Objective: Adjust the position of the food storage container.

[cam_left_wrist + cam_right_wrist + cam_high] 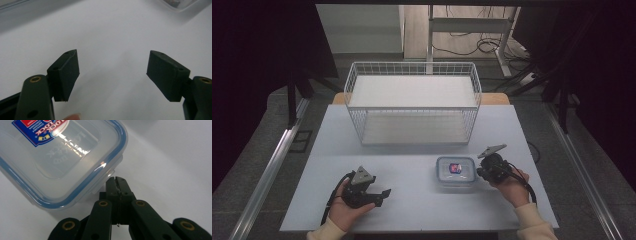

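Closest to the camera in the right gripper view, the right gripper (pixel 117 181) has its 2 jaws pressed together, their tips up against a side latch flap of the clear food container (pixel 62 157); whether they pinch the flap or merely touch it cannot be told. From the high view that container (pixel 455 172) sits on the table (pixel 412 200) toward its right edge, about midway between the near edge and the white wire basket (pixel 412 102) at the far edge. Its lid, edged with a blue seal and bearing a brand sticker (pixel 41 131), is seated on the box.

Over on the near-left part of the table, the left gripper (pixel 379 196) is held low with its jaws spread wide and nothing between them; the bare tabletop shows through the gap in the left gripper view (pixel 112 72).

My reading is that the step in hand is working the latch on the container's right side. To do it well, the closed tips should stay at the free edge of the flap, not the seal, and move it around its hinge in a short arc. Since a light box will likely skid toward the left under that push, the open left gripper should come across and brace the opposite wall first.
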A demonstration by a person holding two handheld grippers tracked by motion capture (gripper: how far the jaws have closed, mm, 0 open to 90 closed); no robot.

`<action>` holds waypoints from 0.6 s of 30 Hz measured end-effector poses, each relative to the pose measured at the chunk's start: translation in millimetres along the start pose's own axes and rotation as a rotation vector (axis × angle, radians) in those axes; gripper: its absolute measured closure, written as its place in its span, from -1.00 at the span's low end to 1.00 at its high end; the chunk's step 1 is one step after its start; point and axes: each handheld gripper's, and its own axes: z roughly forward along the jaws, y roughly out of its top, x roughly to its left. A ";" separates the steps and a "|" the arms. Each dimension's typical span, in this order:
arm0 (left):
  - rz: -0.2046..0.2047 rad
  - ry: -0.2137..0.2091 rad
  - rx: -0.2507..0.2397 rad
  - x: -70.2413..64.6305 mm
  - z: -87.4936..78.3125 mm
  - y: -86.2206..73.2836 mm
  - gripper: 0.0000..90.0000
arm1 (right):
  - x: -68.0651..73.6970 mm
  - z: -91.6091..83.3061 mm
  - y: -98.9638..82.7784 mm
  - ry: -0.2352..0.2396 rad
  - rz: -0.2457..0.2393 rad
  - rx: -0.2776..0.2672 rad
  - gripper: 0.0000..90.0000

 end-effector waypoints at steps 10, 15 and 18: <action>-0.001 0.001 -0.002 0.0 0.1 -0.2 -0.42 | 24.5 10.4 24.2 0.035 -0.064 -0.023 0.98; -0.003 0.002 -0.005 0.9 -0.9 0.0 -0.42 | 38.9 17.0 35.5 0.062 -0.090 -0.030 0.98; -0.005 0.003 -0.007 1.1 -1.1 0.0 -0.42 | 44.4 20.5 39.9 0.075 -0.100 -0.029 0.98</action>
